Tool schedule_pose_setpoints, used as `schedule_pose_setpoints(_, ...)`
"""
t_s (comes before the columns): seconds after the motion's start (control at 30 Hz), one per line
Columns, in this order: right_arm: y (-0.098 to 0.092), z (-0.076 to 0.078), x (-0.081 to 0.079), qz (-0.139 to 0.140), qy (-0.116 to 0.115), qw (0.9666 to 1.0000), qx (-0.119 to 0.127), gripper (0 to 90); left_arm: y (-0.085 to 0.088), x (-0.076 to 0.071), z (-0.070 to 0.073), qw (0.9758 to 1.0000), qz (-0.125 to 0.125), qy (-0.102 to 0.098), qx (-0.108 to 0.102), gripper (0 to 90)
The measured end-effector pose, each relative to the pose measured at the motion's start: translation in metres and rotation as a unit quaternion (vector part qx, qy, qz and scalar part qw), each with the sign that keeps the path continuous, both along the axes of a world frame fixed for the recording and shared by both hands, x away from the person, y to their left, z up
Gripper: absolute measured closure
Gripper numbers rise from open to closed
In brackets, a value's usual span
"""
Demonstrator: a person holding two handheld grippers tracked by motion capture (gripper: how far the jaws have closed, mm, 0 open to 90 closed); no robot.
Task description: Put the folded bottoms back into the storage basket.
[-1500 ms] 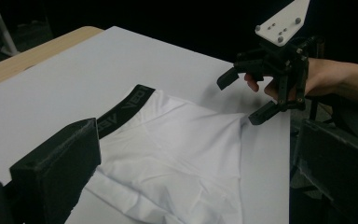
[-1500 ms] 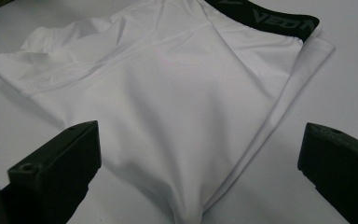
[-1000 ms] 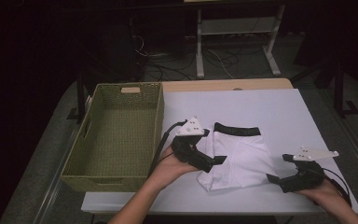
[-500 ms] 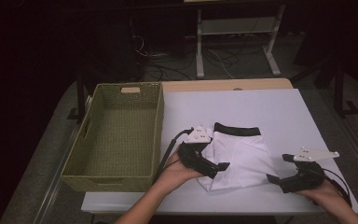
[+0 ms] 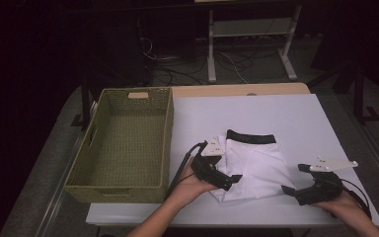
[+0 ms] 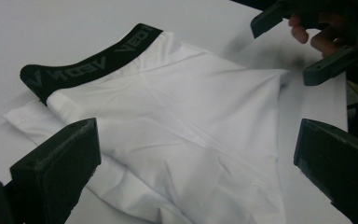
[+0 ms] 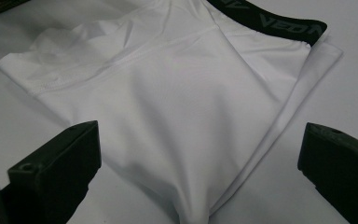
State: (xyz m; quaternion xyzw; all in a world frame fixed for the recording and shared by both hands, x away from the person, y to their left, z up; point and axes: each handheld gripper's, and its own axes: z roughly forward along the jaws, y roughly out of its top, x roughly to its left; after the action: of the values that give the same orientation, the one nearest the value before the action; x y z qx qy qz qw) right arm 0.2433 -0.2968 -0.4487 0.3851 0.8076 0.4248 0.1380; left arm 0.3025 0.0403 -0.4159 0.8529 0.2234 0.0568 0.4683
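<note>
Forearms enter from the near edge of a pale white tabletop, each hand carrying a black hand-held gripper. The left hand-held gripper rests at the near left corner of a folded pair of white cotton briefs with a black lettered waistband, its jaws spread wide on either side of the cloth and gripping nothing. The right hand-held gripper sits just beside the garment's right edge, jaws likewise wide apart and empty, a grey three-cornered plate on top. The briefs lie flat near the front middle of the tabletop, waistband turned toward the far side; in the left gripper view the fabric shows soft creases, with the other gripper and fingers beyond it.

Left of the garment, a rectangular olive-green woven basket stands along the tabletop's left side, with a cut-out handle in its far wall. Its woven floor is bare.

Beyond the tabletop's far wooden edge the room is dim: a dark floor, tangled cables and a pale metal stand.
</note>
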Motion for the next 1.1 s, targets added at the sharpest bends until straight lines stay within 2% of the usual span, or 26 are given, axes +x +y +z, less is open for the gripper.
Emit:
schedule_pose_setpoints(0.5, -0.001, -0.002, 0.0, -0.003, 0.004, 1.0, 0.0, 0.0, -0.008, 0.024, -0.015, 0.9996, 0.028, 0.003, 0.008, 0.6)
schedule_pose_setpoints(1.1, -0.002, -0.002, 0.0, -0.005, 0.006, 1.0, 0.0, 0.0, -0.013, 0.051, -0.022, 0.9979, 0.06, 0.002, 0.024, 0.8)
